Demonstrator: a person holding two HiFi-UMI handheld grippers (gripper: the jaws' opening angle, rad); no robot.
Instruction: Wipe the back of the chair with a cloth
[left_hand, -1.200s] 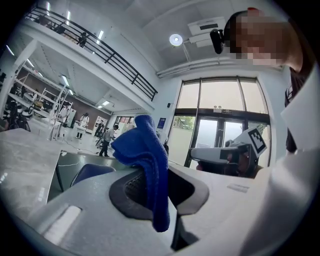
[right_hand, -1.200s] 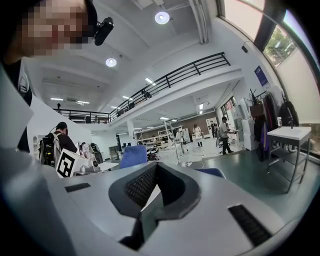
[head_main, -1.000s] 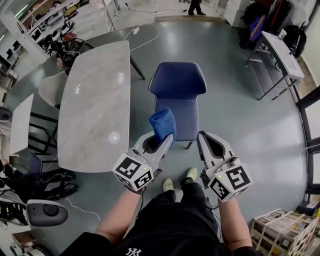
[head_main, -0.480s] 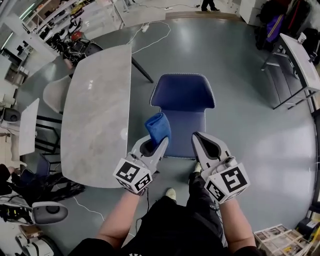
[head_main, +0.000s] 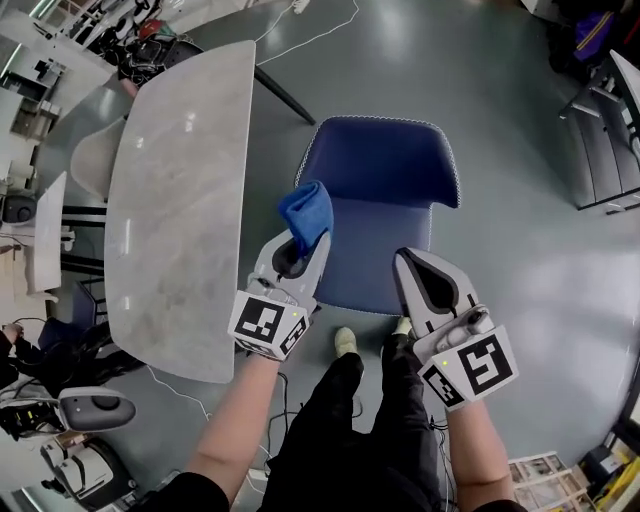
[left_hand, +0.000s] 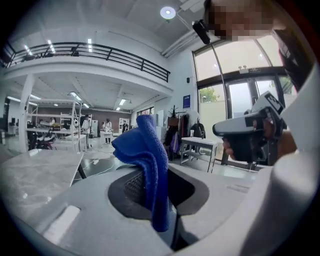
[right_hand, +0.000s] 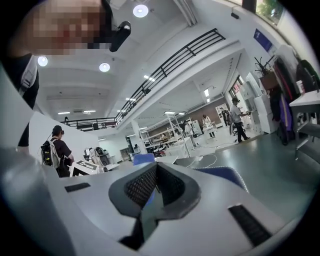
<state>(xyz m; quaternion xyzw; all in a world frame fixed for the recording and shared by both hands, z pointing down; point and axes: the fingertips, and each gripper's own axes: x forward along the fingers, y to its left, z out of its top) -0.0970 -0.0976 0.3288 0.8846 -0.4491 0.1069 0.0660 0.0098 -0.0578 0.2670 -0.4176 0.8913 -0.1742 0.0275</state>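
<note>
Over chair (head_main: 385, 225), near seat's front edge: left claw (head_main: 298, 248) clamped on blue cloth (head_main: 306, 210), free bulk sticking forward, likely to present wiping face. Right claw (head_main: 412, 265) closed, empty, held alongside. Back (head_main: 385, 160) lies farther off; cloth not yet on it. Desk (head_main: 175, 190) at left.

The lower end of the cloth (head_main: 306, 212) is buried between the left tongs (head_main: 298, 243). These and the right tongs (head_main: 409, 264) cover the near corners of the chair (head_main: 385, 185) seat. In the right gripper view most of that chair is hidden, and the far people are too small to tell.
</note>
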